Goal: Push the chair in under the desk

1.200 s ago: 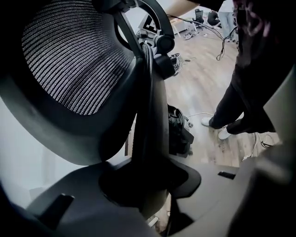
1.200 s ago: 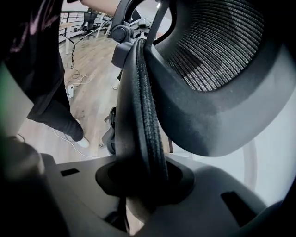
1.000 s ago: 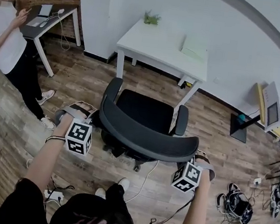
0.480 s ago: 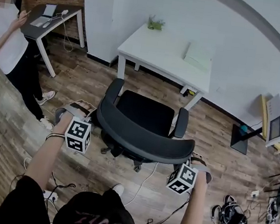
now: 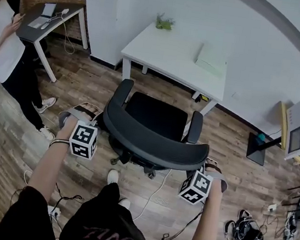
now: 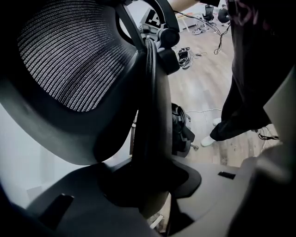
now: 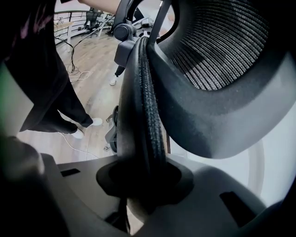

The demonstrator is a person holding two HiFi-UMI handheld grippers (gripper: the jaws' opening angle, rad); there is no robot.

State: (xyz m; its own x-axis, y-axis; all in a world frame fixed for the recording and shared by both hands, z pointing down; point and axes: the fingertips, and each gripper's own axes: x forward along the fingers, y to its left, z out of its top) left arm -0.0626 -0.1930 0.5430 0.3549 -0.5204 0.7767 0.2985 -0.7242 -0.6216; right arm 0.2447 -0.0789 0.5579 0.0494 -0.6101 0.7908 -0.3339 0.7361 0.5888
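Observation:
A black office chair with a mesh backrest [image 5: 152, 143] stands on the wood floor, its seat [image 5: 156, 116] facing the white desk [image 5: 173, 56] and close to its front edge. My left gripper [image 5: 100, 124] is shut on the backrest's left end, my right gripper [image 5: 206, 164] on its right end. In the left gripper view the backrest rim [image 6: 149, 115] runs down into the left gripper [image 6: 152, 185], clamped between the jaws. The right gripper view shows the padded rim [image 7: 145, 111] pinched the same way in the right gripper [image 7: 143, 185].
A person [image 5: 6, 41] stands at the left beside a dark desk [image 5: 45, 19]. A white box [image 5: 211, 57] and a small plant [image 5: 164, 21] sit on the white desk. Cables [image 5: 153, 197] and gear [image 5: 245, 231] lie on the floor; a monitor [image 5: 294, 127] stands at the right.
The chair has rolled forward toward the white desk with both grippers clamped on its backrest. My foot has stepped forward behind the chair.

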